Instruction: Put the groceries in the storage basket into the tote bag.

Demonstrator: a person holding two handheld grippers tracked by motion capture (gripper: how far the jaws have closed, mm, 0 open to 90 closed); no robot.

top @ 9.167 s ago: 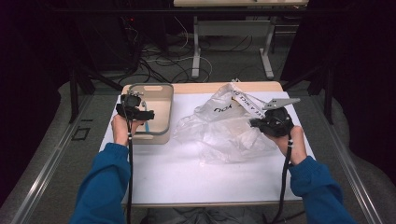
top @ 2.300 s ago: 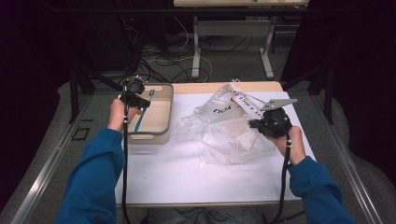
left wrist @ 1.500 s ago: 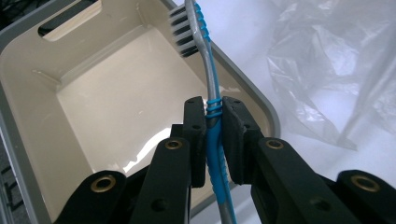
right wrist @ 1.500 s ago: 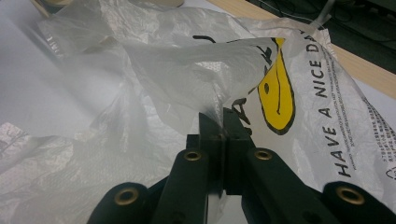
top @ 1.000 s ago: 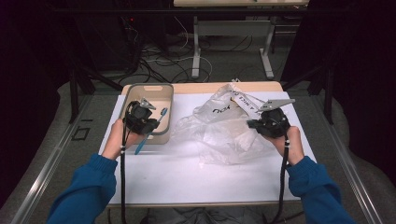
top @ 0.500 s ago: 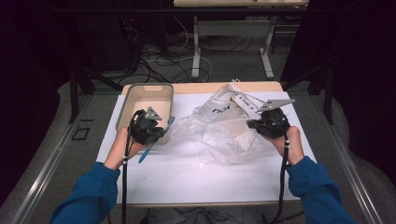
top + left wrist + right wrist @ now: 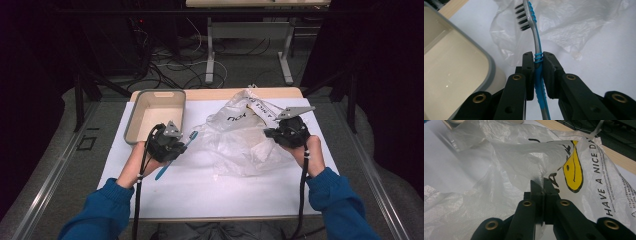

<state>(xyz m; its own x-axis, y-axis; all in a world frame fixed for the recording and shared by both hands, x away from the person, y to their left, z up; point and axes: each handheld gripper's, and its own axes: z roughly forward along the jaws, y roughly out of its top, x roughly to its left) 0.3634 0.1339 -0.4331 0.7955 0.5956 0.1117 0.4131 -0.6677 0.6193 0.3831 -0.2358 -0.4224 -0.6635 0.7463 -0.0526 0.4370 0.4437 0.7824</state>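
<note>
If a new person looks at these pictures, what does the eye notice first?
First, the blue toothbrush clamped in the left gripper, bristles toward the clear plastic bag at the table's middle. Next, the bag's yellow smiley face, beside the right gripper pinching its edge. The beige tray sits far left.

I am looking down from the high view, set above the near edge of the white table (image 7: 200,195) and facing forward, far enough off to take in both forearms and the floor beyond. My left gripper view is riding just behind the left gripper (image 7: 538,58), looking very close along its jaws at the toothbrush (image 7: 534,32), with the beige tray (image 7: 454,75) beside them and the plastic bag (image 7: 574,22) beyond the tips. My right gripper view is sitting just behind the right gripper (image 7: 543,185), close against that bag. All three views are sharing the bag.
</note>
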